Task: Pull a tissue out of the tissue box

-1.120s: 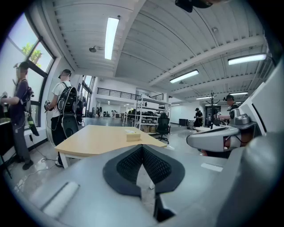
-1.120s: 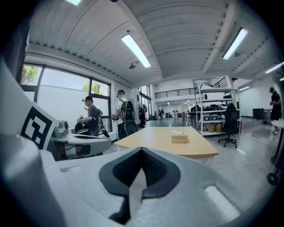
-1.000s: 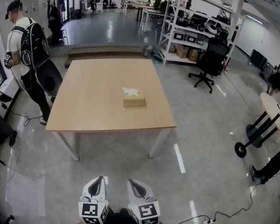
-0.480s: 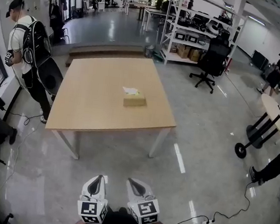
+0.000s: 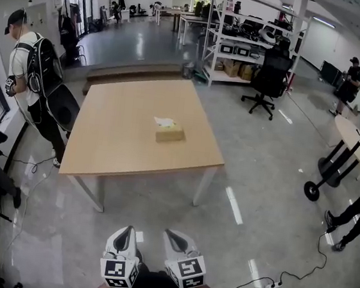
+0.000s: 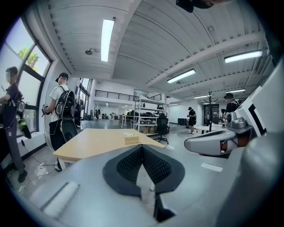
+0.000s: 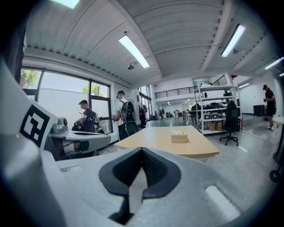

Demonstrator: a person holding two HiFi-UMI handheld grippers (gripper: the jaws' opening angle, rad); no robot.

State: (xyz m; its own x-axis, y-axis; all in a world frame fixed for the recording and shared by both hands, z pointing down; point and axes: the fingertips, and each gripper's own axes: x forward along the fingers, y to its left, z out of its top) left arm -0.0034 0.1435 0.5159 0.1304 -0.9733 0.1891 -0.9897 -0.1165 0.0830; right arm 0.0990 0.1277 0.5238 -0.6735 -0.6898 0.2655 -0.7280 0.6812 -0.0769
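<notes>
nothing looks done yet: the left gripper (image 5: 125, 232) and right gripper (image 5: 171, 236) hang empty with jaws pressed together, well apart from the tissue box (image 5: 170, 133) at twelve o'clock on the table (image 5: 118, 149), its tissue (image 5: 165, 122) poking up untouched, so approach, pinch and pull all remain.

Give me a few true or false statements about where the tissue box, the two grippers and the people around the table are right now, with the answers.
1. The tan cardboard tissue box sits on the light wooden table. True.
2. The left gripper is clamped on the white tissue. False: its jaws are together on nothing, well short of the table.
3. The right gripper is shut and empty. True.
4. The person with the black backpack sits on the black office chair. False: that person stands at the table's left; the chair is past its far right corner.
</notes>
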